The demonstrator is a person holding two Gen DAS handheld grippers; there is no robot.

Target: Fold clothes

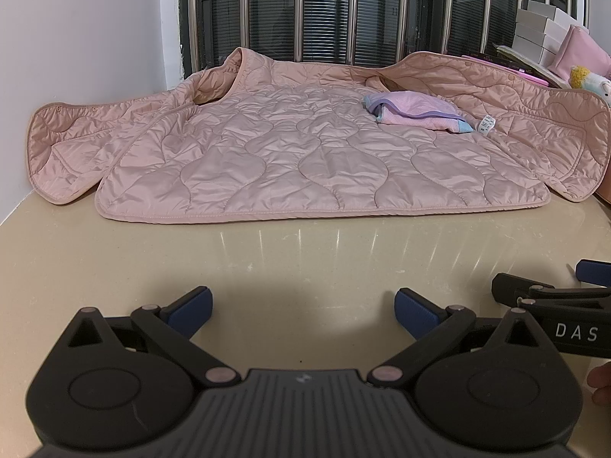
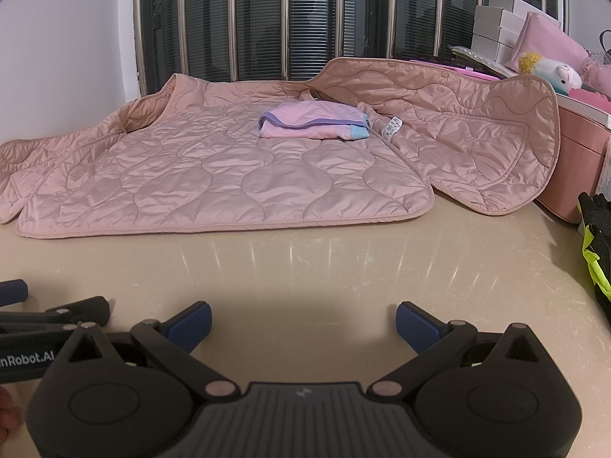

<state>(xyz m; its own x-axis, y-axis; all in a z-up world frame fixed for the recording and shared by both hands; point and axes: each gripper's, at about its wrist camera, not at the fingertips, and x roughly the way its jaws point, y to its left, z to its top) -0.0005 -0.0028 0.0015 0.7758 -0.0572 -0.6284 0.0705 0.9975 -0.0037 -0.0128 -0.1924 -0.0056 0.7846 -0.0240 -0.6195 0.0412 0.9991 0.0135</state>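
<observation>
A pink quilted jacket (image 1: 298, 152) (image 2: 214, 168) lies spread open and flat at the back of the beige table, both front panels flung out to the sides. A small folded pink and lilac garment (image 1: 412, 110) (image 2: 313, 120) rests on its lining, right of centre, beside a white care label (image 1: 485, 124). My left gripper (image 1: 303, 307) stands open above the bare tabletop, well short of the jacket's hem, nothing between its blue pads. My right gripper (image 2: 303, 322) is open too, side by side with the left, its fingers (image 1: 534, 292) showing at the left wrist view's right edge.
A barred window with blinds (image 1: 343, 7) backs the table and a white wall (image 1: 76, 38) closes the left. White boxes (image 2: 496, 26), a pink pouch (image 2: 546, 42), a plush toy (image 2: 553, 70) and a pink box (image 2: 573, 160) crowd the right. Black and yellow gloves (image 2: 597, 252) lie at the right edge.
</observation>
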